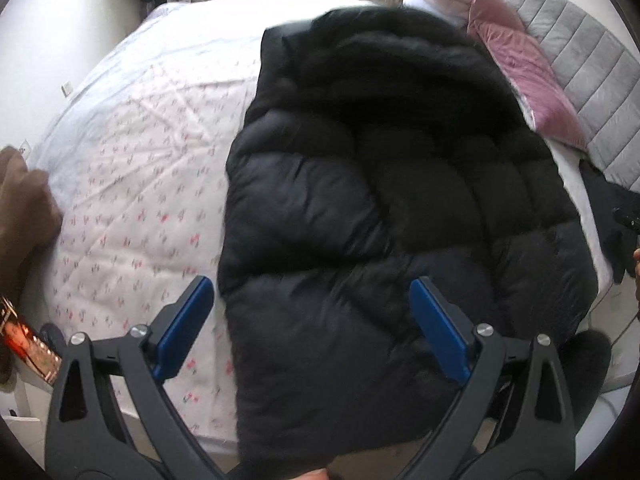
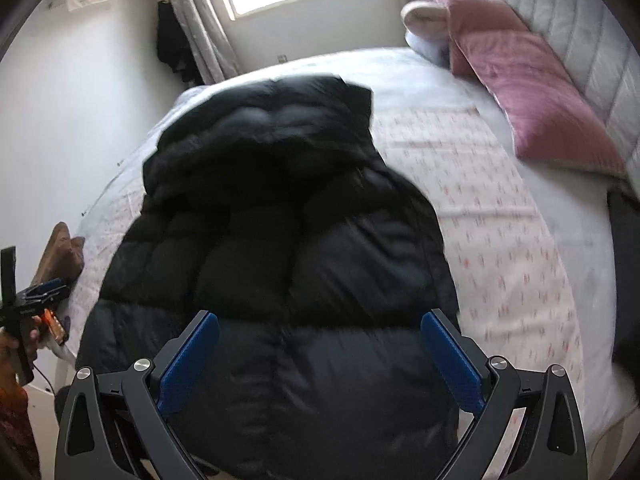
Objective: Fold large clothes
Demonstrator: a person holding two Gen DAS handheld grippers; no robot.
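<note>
Puffer jacket, black and quilted, is laid flat on the bed, its hood toward the far side and its hem reaching the near edge. Open floral bedcover is seen on the side of the jacket away from the headboard, while less bare cover is left between the jacket and the pink pillow. 1 jacket is counted, 1 pink pillow, 1 pale rolled item beside it, and 2 grippers. The left gripper is held wide open above the hem, nothing being grasped between its blue pads. The right gripper is likewise spread wide and empty above the lower part of the jacket. The jacket's sleeves cannot be made out, and its bottom edge is cut off by the frame in both views. A brown item at the bed's edge is only partly shown. Both views are blurred in places.
</note>
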